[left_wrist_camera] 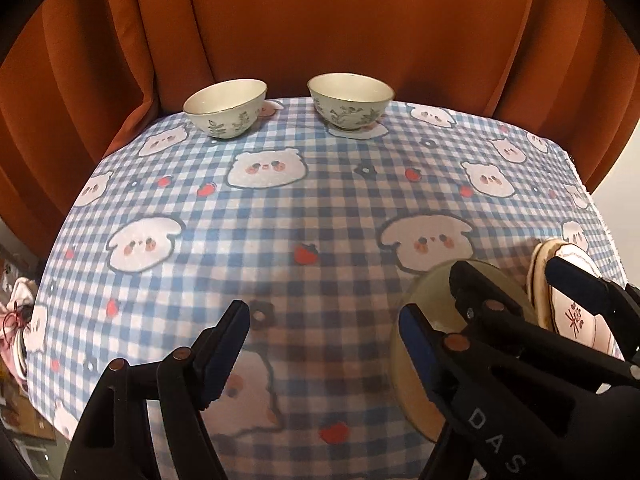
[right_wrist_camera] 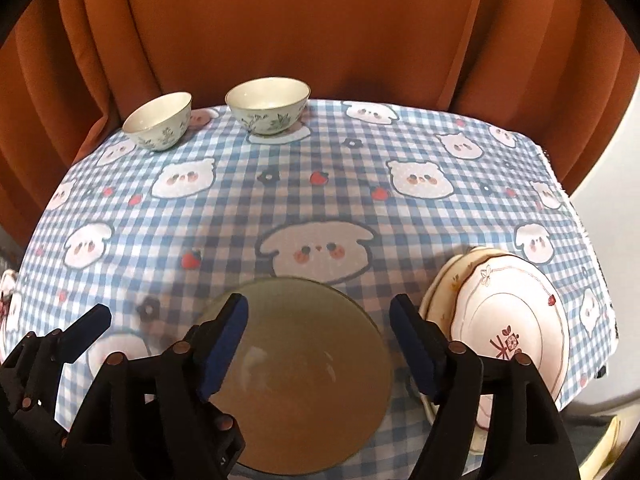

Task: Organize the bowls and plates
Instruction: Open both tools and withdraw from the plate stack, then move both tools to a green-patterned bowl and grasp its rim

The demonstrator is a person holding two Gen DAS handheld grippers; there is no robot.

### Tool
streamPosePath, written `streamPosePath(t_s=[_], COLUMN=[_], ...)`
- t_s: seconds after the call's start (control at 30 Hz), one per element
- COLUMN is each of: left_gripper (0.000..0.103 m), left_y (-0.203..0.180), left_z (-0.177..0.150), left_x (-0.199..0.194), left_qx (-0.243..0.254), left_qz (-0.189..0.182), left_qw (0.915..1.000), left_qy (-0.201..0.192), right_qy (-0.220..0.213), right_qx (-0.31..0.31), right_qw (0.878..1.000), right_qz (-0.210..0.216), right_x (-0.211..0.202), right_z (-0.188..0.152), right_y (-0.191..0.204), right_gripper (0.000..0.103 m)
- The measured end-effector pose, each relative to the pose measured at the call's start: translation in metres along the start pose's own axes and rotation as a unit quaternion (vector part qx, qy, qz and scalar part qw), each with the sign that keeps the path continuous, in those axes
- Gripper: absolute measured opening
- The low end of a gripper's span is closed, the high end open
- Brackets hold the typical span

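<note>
Two pale green bowls with leaf prints stand at the far edge of the table: one (left_wrist_camera: 225,108) (right_wrist_camera: 159,126) on the left, one (left_wrist_camera: 351,104) (right_wrist_camera: 267,106) to its right. A large olive-tinted glass bowl (right_wrist_camera: 304,372) (left_wrist_camera: 432,292) sits near the front, directly under my right gripper (right_wrist_camera: 320,344), which is open with its fingers straddling the bowl. A stack of white plates (right_wrist_camera: 508,320) (left_wrist_camera: 576,300) with a red motif lies to the right of the glass bowl. My left gripper (left_wrist_camera: 324,344) is open and empty over the cloth, left of the glass bowl.
The table wears a blue gingham cloth (left_wrist_camera: 280,216) with cartoon animals and strawberries. An orange curtain (left_wrist_camera: 320,20) hangs close behind the far edge. The table's right edge (right_wrist_camera: 592,240) drops off beside the plates. Clutter (left_wrist_camera: 16,320) lies below the left edge.
</note>
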State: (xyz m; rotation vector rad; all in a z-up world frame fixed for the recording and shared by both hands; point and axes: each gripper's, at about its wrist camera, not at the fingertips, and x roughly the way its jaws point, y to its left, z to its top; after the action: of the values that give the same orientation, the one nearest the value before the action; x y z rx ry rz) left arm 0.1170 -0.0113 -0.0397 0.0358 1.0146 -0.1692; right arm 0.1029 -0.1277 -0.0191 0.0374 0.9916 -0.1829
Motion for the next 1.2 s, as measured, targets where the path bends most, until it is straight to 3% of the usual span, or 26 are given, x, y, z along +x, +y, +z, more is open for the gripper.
streamPosePath(t_s=[0.23,0.43,0.5,0.87,1.2], left_gripper=[0.079,0.078,0.078,0.078,0.077], left_y=[0.051,0.098,0.113,0.170,0.192], left_z=[0.013,0.032,0.039,0.095,0.180], left_x=[0.013,0.028,0.035,0.068,0.090], left_qx=[-0.004,-0.001,0.000,0.014,-0.025], left_qz=[-0.007,-0.005,-0.006,-0.005,0.018], left_qw=[0.9998,0.9998,0.9997,0.9996,0.9990], left_qy=[0.017,0.019,0.023,0.022,-0.034], right_qy=[0.016,0.028,0.039,0.041,-0.035], right_qx=[0.001,0.028,0.021,0.027,0.012], right_qw=[1.000,0.999,0.999,0.999,0.999], right_qz=[-0.008,-0.009,0.020,0.023,0.010], right_x=[0.010,0.028,0.038,0.075,0.095], right_z=[0.016,0.032,0.039,0.088,0.176], right_y=[0.051,0.098,0.113,0.175,0.191], right_gripper=[0.079,0.098,0.098,0.099,0.100])
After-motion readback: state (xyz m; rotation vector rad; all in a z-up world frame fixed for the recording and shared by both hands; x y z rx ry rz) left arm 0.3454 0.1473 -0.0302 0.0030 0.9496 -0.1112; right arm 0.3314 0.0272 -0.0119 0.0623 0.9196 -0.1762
